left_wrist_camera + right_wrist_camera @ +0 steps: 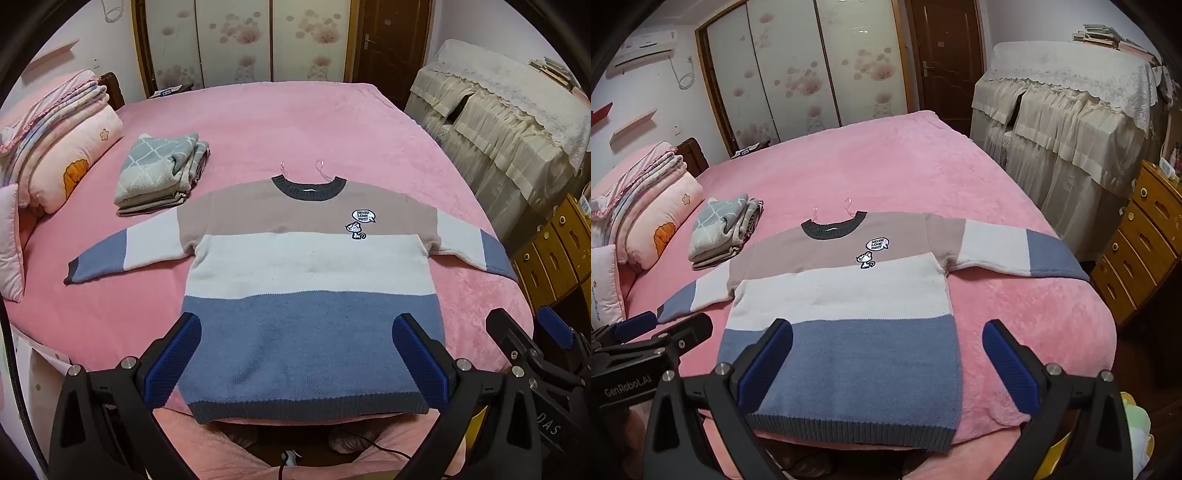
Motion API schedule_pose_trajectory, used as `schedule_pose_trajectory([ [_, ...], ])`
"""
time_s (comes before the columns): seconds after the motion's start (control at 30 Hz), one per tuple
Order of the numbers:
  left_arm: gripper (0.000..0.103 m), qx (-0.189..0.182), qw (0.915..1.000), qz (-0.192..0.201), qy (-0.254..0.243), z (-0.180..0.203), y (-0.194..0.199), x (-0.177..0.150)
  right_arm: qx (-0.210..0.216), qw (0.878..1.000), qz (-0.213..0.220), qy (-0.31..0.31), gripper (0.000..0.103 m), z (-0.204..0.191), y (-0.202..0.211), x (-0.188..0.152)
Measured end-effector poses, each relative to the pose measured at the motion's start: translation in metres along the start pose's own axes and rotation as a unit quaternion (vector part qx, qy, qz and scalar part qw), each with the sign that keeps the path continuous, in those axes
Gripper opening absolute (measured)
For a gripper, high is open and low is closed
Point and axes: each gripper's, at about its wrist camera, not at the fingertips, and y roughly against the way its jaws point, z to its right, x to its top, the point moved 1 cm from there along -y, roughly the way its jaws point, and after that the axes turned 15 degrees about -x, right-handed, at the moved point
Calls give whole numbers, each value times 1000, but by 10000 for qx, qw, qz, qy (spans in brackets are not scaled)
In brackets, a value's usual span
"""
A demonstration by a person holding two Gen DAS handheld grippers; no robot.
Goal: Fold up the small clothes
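Observation:
A small striped sweater point(310, 266) in tan, white and blue lies flat, front up, on the pink bed, both sleeves spread out; it also shows in the right wrist view point(849, 295). Its dark hem point(310, 408) lies at the bed's near edge. My left gripper point(297, 350) is open and empty, held above the blue lower band. My right gripper point(888, 354) is open and empty above the sweater's lower right side. The right gripper shows at the right in the left wrist view point(532, 332); the left gripper shows at the left in the right wrist view point(665, 326).
A folded grey checked garment point(162, 173) lies on the bed beyond the left sleeve. Stacked quilts and pillows point(62, 147) sit at the left. A draped cabinet point(498, 122) and wooden drawers point(1141, 236) stand to the right of the pink bed point(258, 122).

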Motion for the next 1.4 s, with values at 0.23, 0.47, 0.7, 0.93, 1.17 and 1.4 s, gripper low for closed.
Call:
schedule_pose_trajectory([
  [0.23, 102, -28, 10000, 59, -4, 0, -1, 0, 29, 10000, 11, -21, 103, 2, 0, 0],
  [0.47, 102, -85, 9998, 154, -32, 7, 1, 0, 35, 10000, 31, -38, 103, 4, 1, 1],
  [0.7, 102, -135, 9997, 200, -1, 9, 5, -1, 50, 10000, 24, -54, 103, 7, 1, 0],
  [0.93, 102, -162, 9997, 169, 95, 5, 5, -2, 66, 9999, 57, -55, 103, 0, 3, 4],
  [1.17, 102, -97, 9997, 119, 174, 3, 4, -4, 82, 9999, 69, -45, 103, -12, 9, 10],
  [1.4, 102, 11, 9997, 209, 162, 4, 4, -8, 124, 9999, 103, -40, 103, -8, 10, 4],
])
